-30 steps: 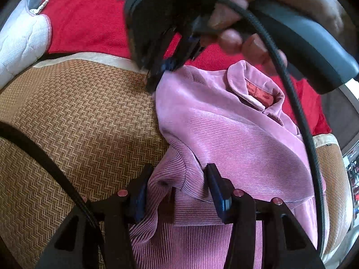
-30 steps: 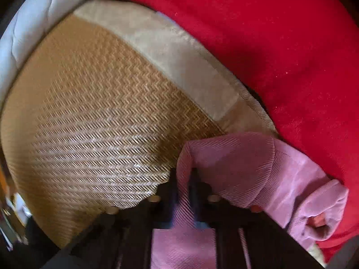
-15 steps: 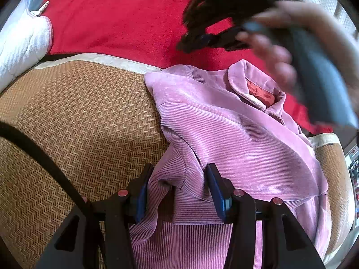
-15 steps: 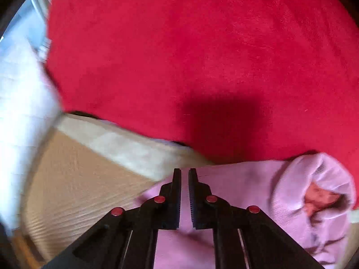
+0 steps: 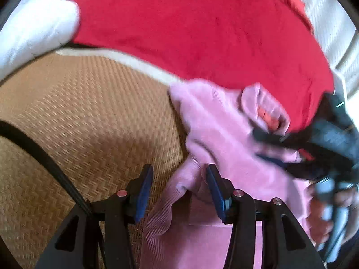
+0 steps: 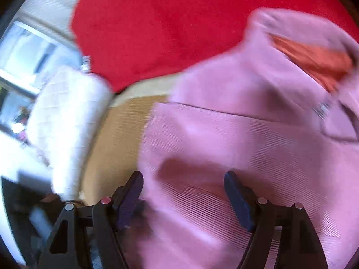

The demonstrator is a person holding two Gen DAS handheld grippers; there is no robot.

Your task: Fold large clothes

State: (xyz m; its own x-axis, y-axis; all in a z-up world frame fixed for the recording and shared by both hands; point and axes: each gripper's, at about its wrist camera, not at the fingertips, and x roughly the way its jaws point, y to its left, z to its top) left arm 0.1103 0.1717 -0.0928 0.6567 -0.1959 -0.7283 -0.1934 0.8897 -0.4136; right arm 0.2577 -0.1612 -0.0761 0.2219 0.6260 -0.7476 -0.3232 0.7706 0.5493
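Observation:
A pink corduroy jacket [image 5: 224, 139] lies on a woven mat, its collar [image 5: 264, 112] showing orange lining. My left gripper [image 5: 179, 179] stands half open at the jacket's left edge. A raised fold of cloth sits against the right finger [image 5: 215, 186], while the left finger [image 5: 144, 183] is clear of it over the mat. My right gripper [image 5: 267, 146], blurred and held by a hand [image 5: 320, 213], hovers by the collar. In the right wrist view its jaws [image 6: 182, 179] are opening wide over the jacket [image 6: 235, 134], with nothing gripped.
The tan woven mat [image 5: 78, 123] has a pale cloth border. Behind it lies a red blanket [image 5: 202, 33], and a white quilted cushion [image 5: 33, 29] sits at the far left. A black cable [image 5: 44, 152] crosses the mat. A window [image 6: 27, 51] is at the left.
My right gripper let go of the jacket's corner, swung across to the collar side and opened. The left gripper stayed at the fold and rolled slightly.

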